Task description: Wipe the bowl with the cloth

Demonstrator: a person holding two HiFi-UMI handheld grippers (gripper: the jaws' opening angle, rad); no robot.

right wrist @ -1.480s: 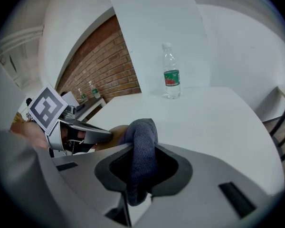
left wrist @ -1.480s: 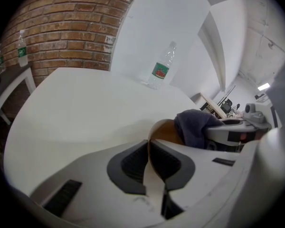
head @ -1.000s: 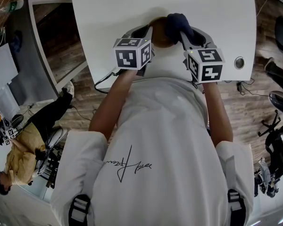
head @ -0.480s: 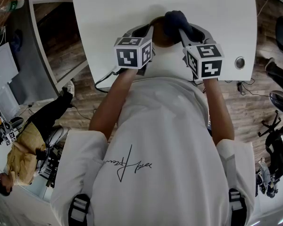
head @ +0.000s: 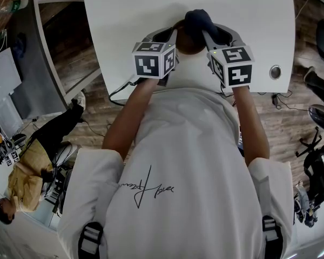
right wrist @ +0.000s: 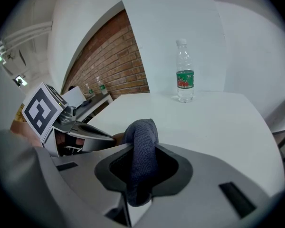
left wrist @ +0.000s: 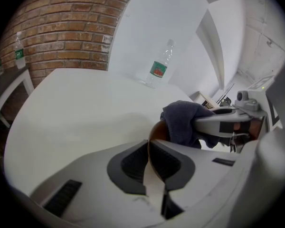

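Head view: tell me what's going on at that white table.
A person works with a gripper in each hand at the white table. The left gripper has its jaws clamped on the rim of a round brown bowl. The right gripper has its jaws pinching a dark blue cloth that lies against the bowl.

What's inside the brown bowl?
A dark blue cloth, pinched in the right tongs, sits in the bowl. The cloth and tongs cover the bowl's bottom, so anything else there can't be seen.
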